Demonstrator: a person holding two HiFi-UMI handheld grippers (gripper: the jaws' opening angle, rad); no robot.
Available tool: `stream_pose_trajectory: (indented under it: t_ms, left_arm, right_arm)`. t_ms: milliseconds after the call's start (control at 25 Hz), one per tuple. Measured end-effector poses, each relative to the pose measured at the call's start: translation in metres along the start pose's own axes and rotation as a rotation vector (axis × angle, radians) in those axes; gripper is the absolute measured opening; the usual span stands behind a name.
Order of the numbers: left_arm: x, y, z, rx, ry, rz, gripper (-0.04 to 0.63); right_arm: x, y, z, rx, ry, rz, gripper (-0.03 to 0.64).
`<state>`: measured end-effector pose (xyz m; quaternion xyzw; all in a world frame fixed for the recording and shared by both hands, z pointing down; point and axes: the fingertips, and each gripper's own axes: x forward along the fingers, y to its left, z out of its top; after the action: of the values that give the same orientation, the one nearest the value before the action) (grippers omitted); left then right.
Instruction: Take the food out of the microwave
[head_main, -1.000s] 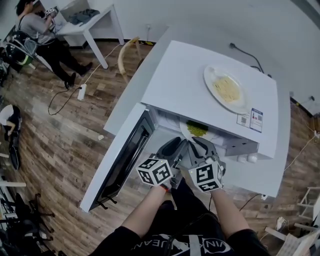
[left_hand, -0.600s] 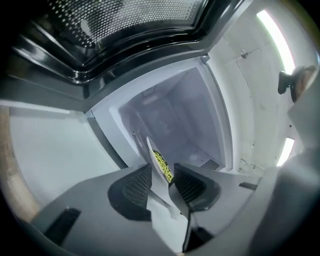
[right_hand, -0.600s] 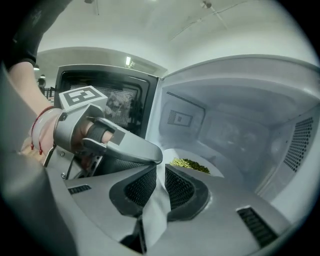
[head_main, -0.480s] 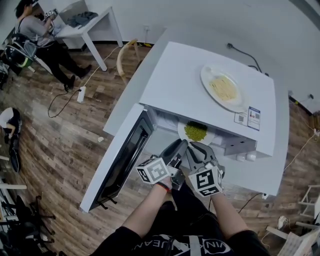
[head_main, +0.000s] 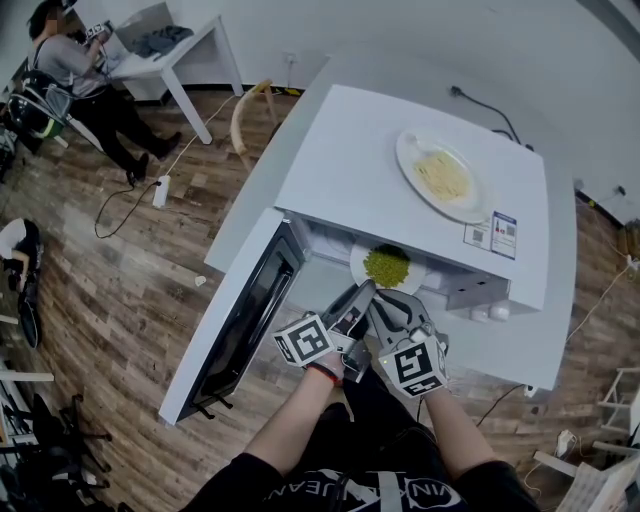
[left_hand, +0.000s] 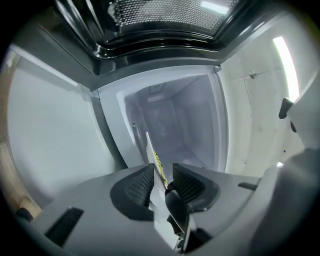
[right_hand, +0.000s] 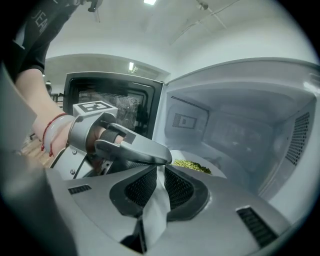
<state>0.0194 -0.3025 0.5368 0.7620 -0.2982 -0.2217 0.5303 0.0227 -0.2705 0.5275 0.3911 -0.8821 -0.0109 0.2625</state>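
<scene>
Left claw (left_hand: 162, 174) has just been closing on the rim of the plate (left_hand: 149, 145). Right claw (right_hand: 161, 175) is clenched on the same rim. Plate and green food (head_main: 387, 265) have come forward to the mouth of the microwave (head_main: 400, 180); extraction appears under way.

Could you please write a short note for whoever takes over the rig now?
Left gripper: fingers just closed further, pinching the plate rim.
Right gripper: shut on the same rim.
Plate of green food: partly out of the open microwave.
Done: door open, plate gripped.
To do: draw it fully out, set it down; a noodle plate occupies the microwave's top.
</scene>
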Motion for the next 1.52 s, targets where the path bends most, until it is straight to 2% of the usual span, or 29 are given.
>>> stream_pose_trajectory:
  t_ms: [160, 280, 440, 560, 640, 680, 800, 920, 1040, 1120, 1240, 1360, 1440, 1520]
  left_arm:
    - [-0.002, 0.006, -0.001, -0.053, -0.018, 0.022, 0.051]
    - [-0.003, 0.008, 0.0, -0.088, -0.034, 0.029, 0.032]
    - [-0.004, 0.012, -0.001, -0.142, -0.056, 0.034, 0.032]
    - [-0.003, 0.015, -0.003, -0.187, -0.07, 0.032, 0.032]
    - [-0.001, 0.011, -0.005, -0.24, -0.085, 0.013, 0.032]
    - [-0.001, 0.011, -0.005, -0.242, -0.087, 0.012, 0.032]
    - [-0.002, 0.016, -0.004, -0.192, -0.072, 0.038, 0.032]
    - [-0.002, 0.013, -0.005, -0.233, -0.081, 0.02, 0.032]
    - [-0.003, 0.01, -0.006, -0.271, -0.091, 0.001, 0.032]
    - [-0.006, 0.013, -0.007, -0.251, -0.082, 0.009, 0.032]
    - [-0.007, 0.008, -0.008, -0.251, -0.078, -0.006, 0.032]
    - [-0.009, 0.008, -0.005, -0.159, -0.069, 0.011, 0.034]
    - [-0.011, 0.009, -0.003, -0.102, -0.062, 0.024, 0.079]
    - [-0.01, 0.009, -0.003, -0.093, -0.056, 0.025, 0.139]
  right_arm:
    - [-0.003, -0.001, -0.001, 0.01, -0.003, -0.024, 0.066]
    - [-0.014, -0.011, -0.002, 0.103, -0.014, -0.093, 0.067]
    - [-0.032, -0.024, -0.024, 0.339, -0.003, -0.182, 0.069]
    - [-0.04, -0.028, -0.045, 0.546, -0.001, -0.206, 0.078]
    - [-0.04, -0.029, -0.054, 0.696, -0.012, -0.199, 0.091]
    - [-0.039, -0.029, -0.057, 0.778, -0.022, -0.191, 0.102]
    - [-0.035, -0.03, -0.057, 1.005, -0.083, -0.15, 0.134]
    - [-0.03, -0.032, -0.05, 1.151, -0.155, -0.109, 0.141]
    - [-0.026, -0.04, -0.049, 1.271, -0.214, -0.109, 0.14]
    - [-0.023, -0.045, -0.048, 1.338, -0.244, -0.105, 0.14]
    - [-0.019, -0.043, -0.046, 1.378, -0.263, -0.081, 0.134]
    - [-0.017, -0.041, -0.044, 1.432, -0.299, -0.067, 0.093]
    - [-0.016, -0.039, -0.045, 1.49, -0.323, -0.058, 0.079]
    - [-0.016, -0.038, -0.045, 1.525, -0.339, -0.047, 0.068]
